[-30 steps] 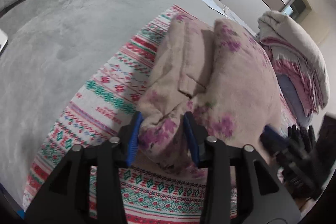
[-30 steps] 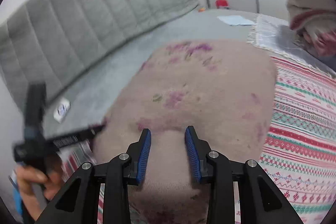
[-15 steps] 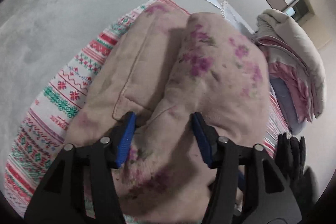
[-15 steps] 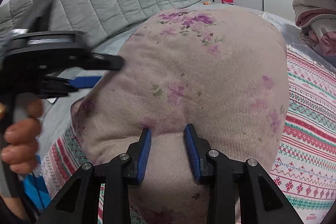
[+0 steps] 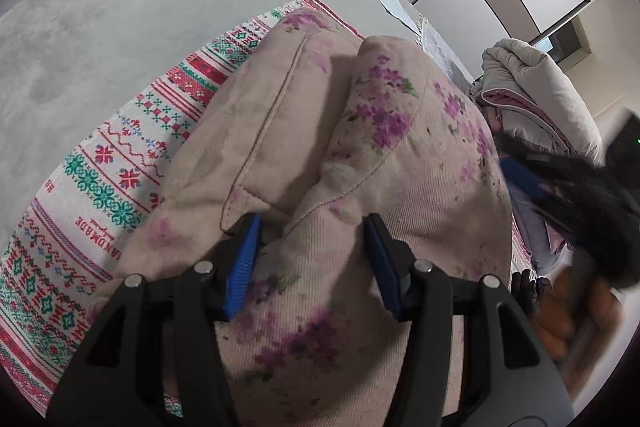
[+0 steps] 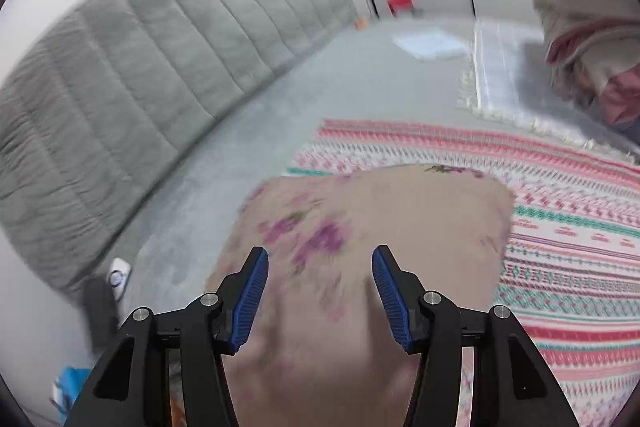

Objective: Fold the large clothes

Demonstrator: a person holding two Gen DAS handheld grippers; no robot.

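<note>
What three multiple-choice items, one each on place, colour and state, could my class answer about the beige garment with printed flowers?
1. The beige floral garment lies on:
A) the red-and-green patterned cloth
B) a wooden chair
C) a metal shelf

2. Its printed flowers are:
A) yellow
B) purple
C) orange

3. The garment is:
A) hanging from a hook
B) spread flat in one layer
C) folded into a thick bundle

Key:
1 A, the patterned cloth shows around its edges.
2 B, purple clusters dot the fabric.
3 C, stacked layers with a seamed fold show in the left wrist view.
</note>
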